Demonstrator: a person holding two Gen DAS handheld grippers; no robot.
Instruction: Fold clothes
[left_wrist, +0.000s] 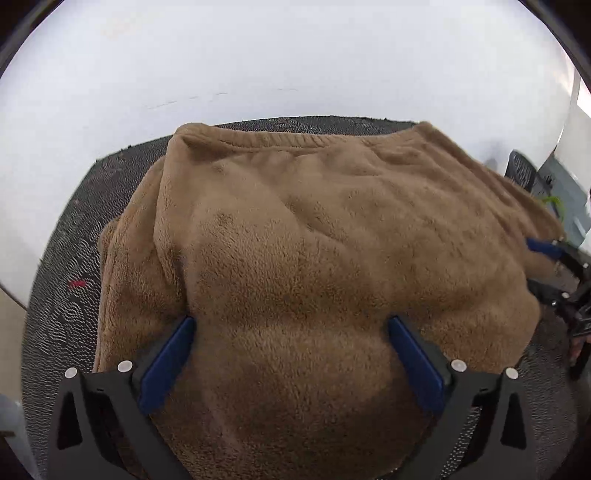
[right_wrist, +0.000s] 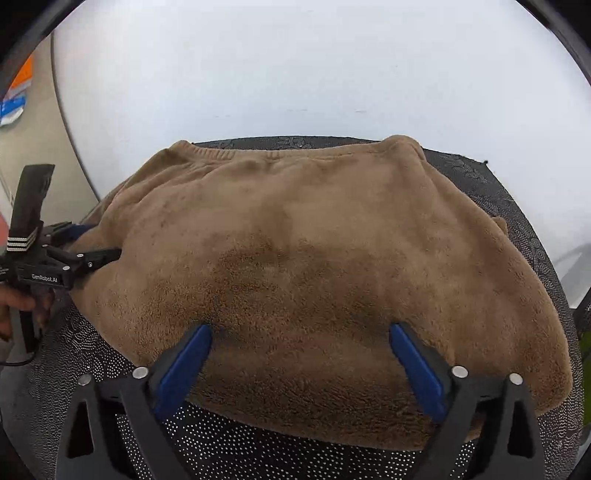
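Left wrist view, garment: a brown fleece garment (left_wrist: 314, 258) fills the centre of the frame, its ribbed hem toward the top centre, lying on a dark patterned mat (left_wrist: 66, 258) that shows along the left edge.
Left wrist view, tool: the left gripper (left_wrist: 291, 325) has its blue pads spread wide at the lower centre, pressing down on the fleece with nothing pinched between them.
Left wrist view, other tool: the right gripper (left_wrist: 546, 247) shows at the right edge, blurred; its tip meets the garment's edge.
Right wrist view, garment: the same fleece sits mid-frame, near edge at the bottom, mat dotted beneath it, a pale wall (right_wrist: 295, 74) across the top.
Right wrist view, tool: the right gripper (right_wrist: 299, 332) also stands wide apart at the lower centre, over the near edge, holding nothing.
Right wrist view, other tool: the left gripper (right_wrist: 107, 254) reaches in from the left edge, tip touching the fleece.
Stage, as judged: the garment looks partly folded, with a layer doubled under on the left.
Risk, thick pile: a closing jaw may catch only the top layer, so the fold would split.
Risk, soft bulk: pressing unevenly could slide the doubled layer askew.
Risk, drag: a pull along the mat might bunch the near edge.
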